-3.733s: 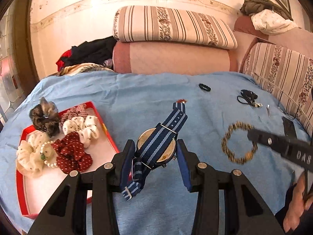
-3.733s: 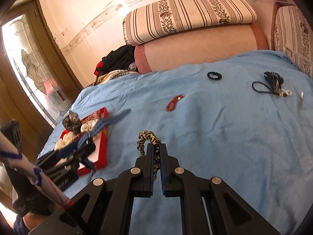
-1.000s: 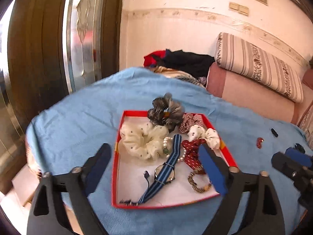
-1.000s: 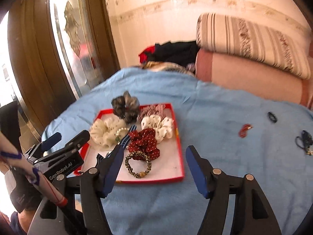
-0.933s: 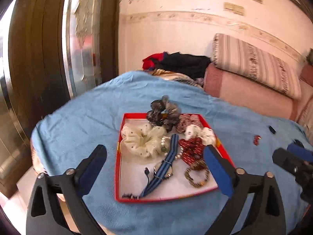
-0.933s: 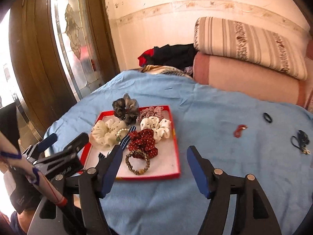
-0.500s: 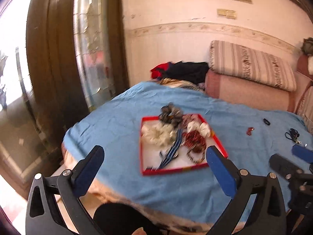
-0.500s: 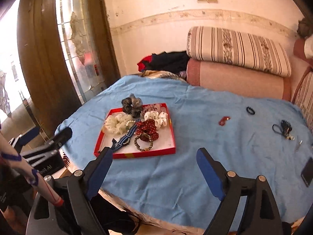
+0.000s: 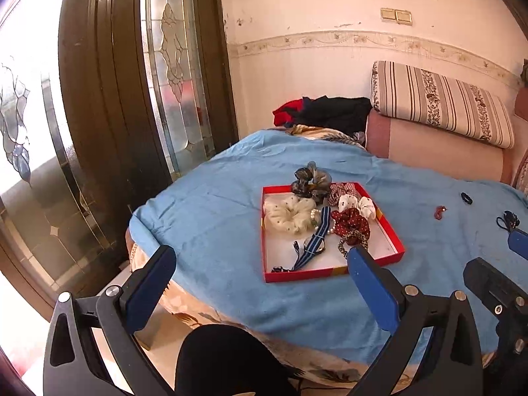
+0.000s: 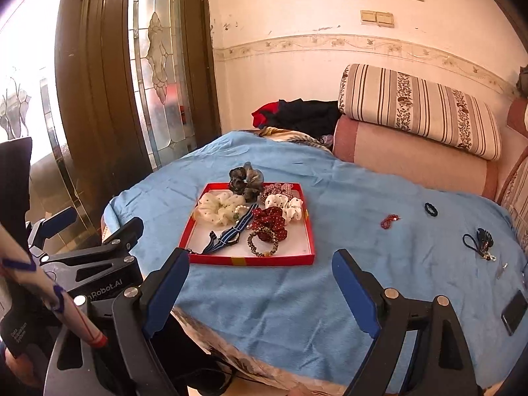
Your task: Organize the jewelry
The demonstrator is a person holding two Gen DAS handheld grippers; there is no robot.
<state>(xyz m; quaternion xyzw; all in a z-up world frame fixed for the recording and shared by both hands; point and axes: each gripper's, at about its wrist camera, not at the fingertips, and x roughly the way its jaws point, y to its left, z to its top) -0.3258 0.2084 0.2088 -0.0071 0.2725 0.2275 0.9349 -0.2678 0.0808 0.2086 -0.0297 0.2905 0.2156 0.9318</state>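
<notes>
A red tray sits on the blue cloth and holds several scrunchies, a blue striped watch and a leopard-print bracelet. My left gripper hangs open and empty, back from the tray over the table's near edge. Just as wide, my right gripper is open with nothing between its pads, in front of the tray. Loose on the cloth to the right lie a red bracelet, a black hair tie and a black tasselled cord.
A dark phone and a small metal pin lie at the cloth's right side. Striped cushions and a heap of clothes lie behind. A wooden glass door stands left. A dark-clothed knee shows below.
Both grippers pulled back and rose away from the tray, which now looks smaller and farther off. The watch and the leopard bracelet stay in the tray. The right gripper's jaws spread wider.
</notes>
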